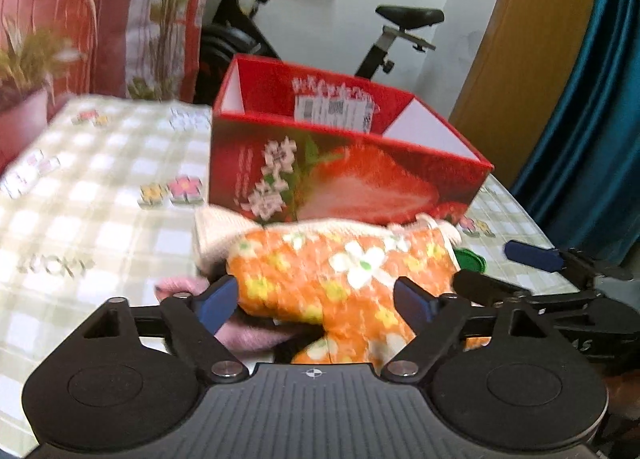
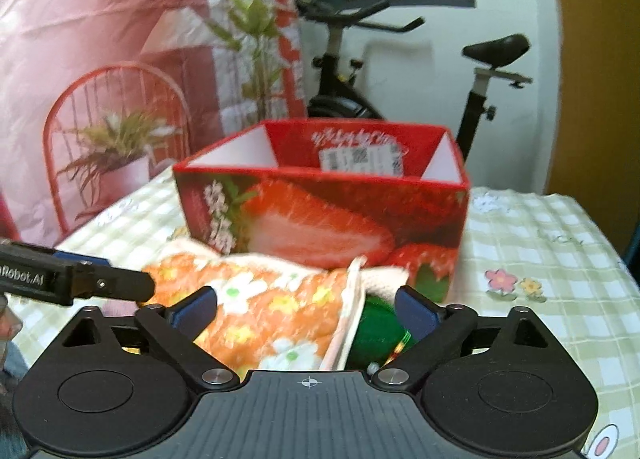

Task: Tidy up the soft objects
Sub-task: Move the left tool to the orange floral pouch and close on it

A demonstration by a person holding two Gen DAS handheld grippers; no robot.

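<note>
An orange flowered cloth with a cream terry edge (image 1: 336,279) lies in front of an open red strawberry box (image 1: 344,163) on the checked tablecloth. My left gripper (image 1: 320,303) is open with its blue pads either side of the cloth. A pink soft item (image 1: 248,335) lies under the cloth at the left pad. In the right wrist view the same cloth (image 2: 272,311) and a green round object (image 2: 376,335) sit between the open pads of my right gripper (image 2: 308,311). The box (image 2: 320,215) stands just behind. Whether either gripper touches the cloth is unclear.
The right gripper shows at the right edge of the left wrist view (image 1: 560,283), and the left gripper's finger at the left of the right wrist view (image 2: 80,279). A pink planter (image 2: 124,175), red wire chair and exercise bike (image 2: 400,71) stand behind the table.
</note>
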